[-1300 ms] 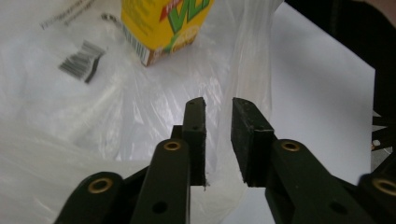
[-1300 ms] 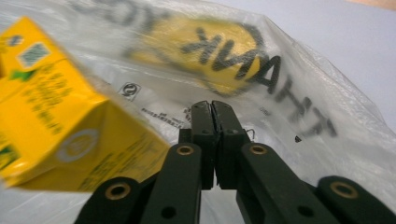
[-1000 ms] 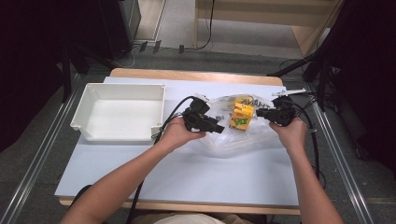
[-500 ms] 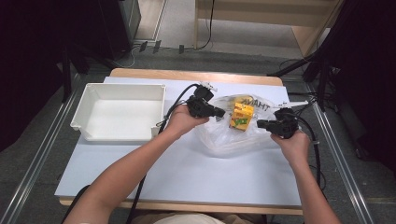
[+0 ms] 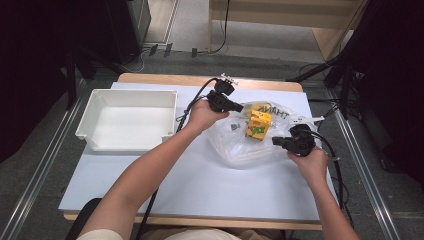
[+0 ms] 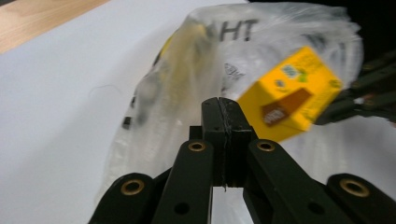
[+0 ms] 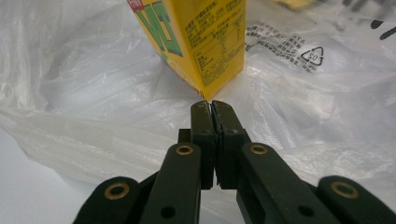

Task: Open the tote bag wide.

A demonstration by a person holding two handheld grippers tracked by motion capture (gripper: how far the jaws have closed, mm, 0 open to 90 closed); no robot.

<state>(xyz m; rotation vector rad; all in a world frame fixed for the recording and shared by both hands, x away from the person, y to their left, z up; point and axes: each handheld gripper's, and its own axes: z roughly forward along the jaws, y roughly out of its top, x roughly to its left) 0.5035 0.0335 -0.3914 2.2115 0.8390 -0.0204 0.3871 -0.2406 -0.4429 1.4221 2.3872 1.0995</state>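
Note:
A clear plastic bag (image 5: pixel 235 147) with black print lies on the white table top, with a yellow drink carton (image 5: pixel 258 124) inside it. My left gripper (image 5: pixel 239 107) is at the bag's far left edge, its jaws just closed and shut on the film. My right gripper (image 5: pixel 276 141) is at the bag's near right side; its jaws have just been closing and now pinch the film. In the left gripper view the closed left gripper (image 6: pixel 219 100) meets the bag (image 6: pixel 187 93) beside the carton (image 6: pixel 294 88). In the right gripper view the right gripper (image 7: pixel 212 105) sits just below the carton (image 7: pixel 201 37), against the bag (image 7: pixel 84 84).
An empty white tray (image 5: pixel 85 131) stands on the table's left half. The white table top (image 5: pixel 200 185) stretches toward the person. Cables trail from both grippers, and metal rails run along both sides of the table.
My left gripper moved away from the person and a little right. The right gripper came back toward the person. Both jaws closed, and the bag now lies spread wider between them.

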